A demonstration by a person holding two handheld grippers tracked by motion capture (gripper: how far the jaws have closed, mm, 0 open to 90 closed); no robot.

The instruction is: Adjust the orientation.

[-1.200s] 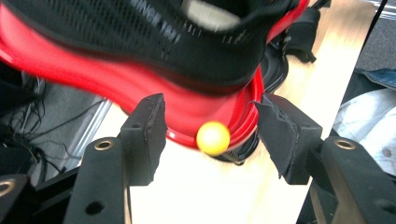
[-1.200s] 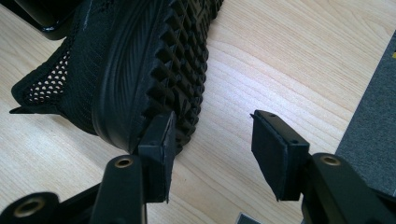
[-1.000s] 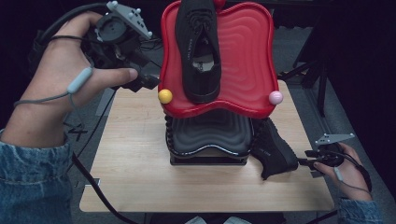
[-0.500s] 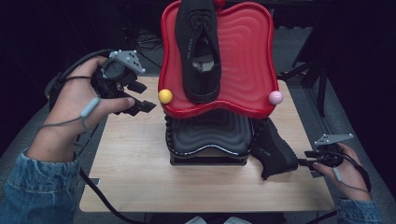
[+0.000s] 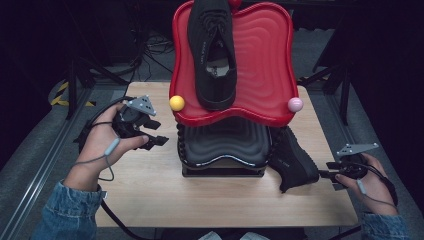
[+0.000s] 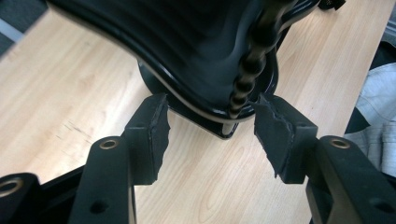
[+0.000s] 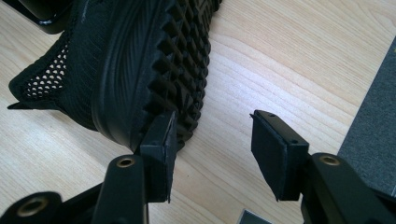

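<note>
A two-tier rack stands mid-table, its red wavy top tray (image 5: 265, 65) carrying a black shoe (image 5: 212, 55). Below it is a black ribbed tray (image 5: 225, 142). A second black shoe (image 5: 292, 160) lies on its side on the table by the rack's right edge. My left gripper (image 5: 159, 133) is open just left of the black tray, whose rim (image 6: 187, 46) sits right ahead of the gripper (image 6: 210, 126). My right gripper (image 5: 326, 171) is open at the second shoe's heel. In the right gripper view, one fingertip (image 7: 159, 140) is against the studded sole (image 7: 140, 60), and the gripper (image 7: 212, 140) holds nothing.
A yellow ball (image 5: 176, 103) and a pink ball (image 5: 294, 104) cap the red tray's front corners. The wooden table (image 5: 200, 200) has bare room in front of the rack. Dark floor, cables and stands surround it. Cables trail from both grippers.
My left gripper has dropped from beside the red tray's upper left down to table level next to the black tray. The right gripper and both shoes have stayed put.
</note>
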